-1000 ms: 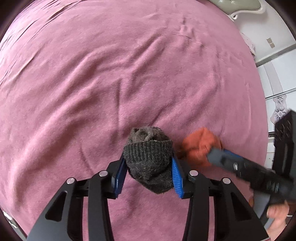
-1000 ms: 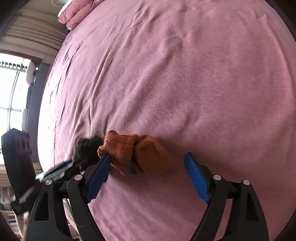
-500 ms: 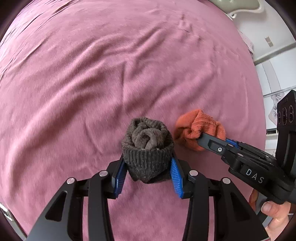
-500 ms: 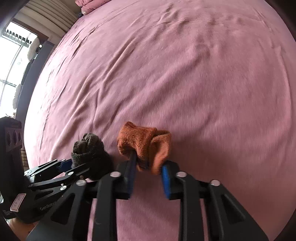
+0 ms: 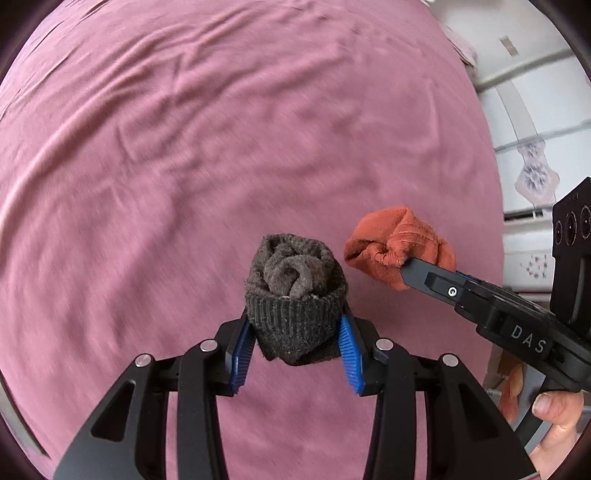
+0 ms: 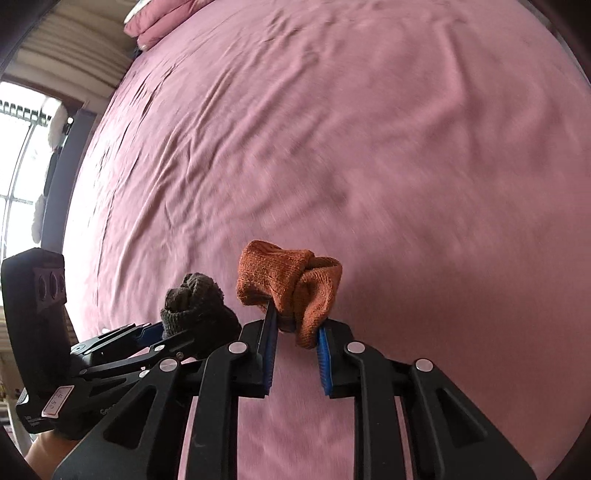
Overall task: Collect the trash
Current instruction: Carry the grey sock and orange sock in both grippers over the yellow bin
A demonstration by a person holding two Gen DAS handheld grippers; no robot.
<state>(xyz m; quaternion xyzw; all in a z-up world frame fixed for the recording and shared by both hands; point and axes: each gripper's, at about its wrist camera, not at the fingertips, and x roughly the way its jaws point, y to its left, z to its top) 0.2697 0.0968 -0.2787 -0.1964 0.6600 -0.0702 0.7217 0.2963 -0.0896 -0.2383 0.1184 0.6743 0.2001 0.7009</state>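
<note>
A wrinkled mauve bedsheet [image 5: 221,147] fills both views. Above it, the left gripper [image 5: 295,328] is clamped on a rolled dark grey sock bundle [image 5: 295,291], squeezed between its blue pads [image 5: 349,354]. Just beside it, apart, the right gripper [image 6: 293,332] pinches a rolled orange sock bundle [image 6: 291,284]. No container shows in either view.

The place is a home bedroom. A wide bed under a wrinkled pink sheet [image 6: 369,147] fills both views. Folded pink bedding [image 6: 159,18] lies at its far end. A bright window [image 6: 18,147] with pale curtains [image 6: 74,55] stands to one side; white cabinet doors [image 5: 535,129] with floral decoration stand opposite.
</note>
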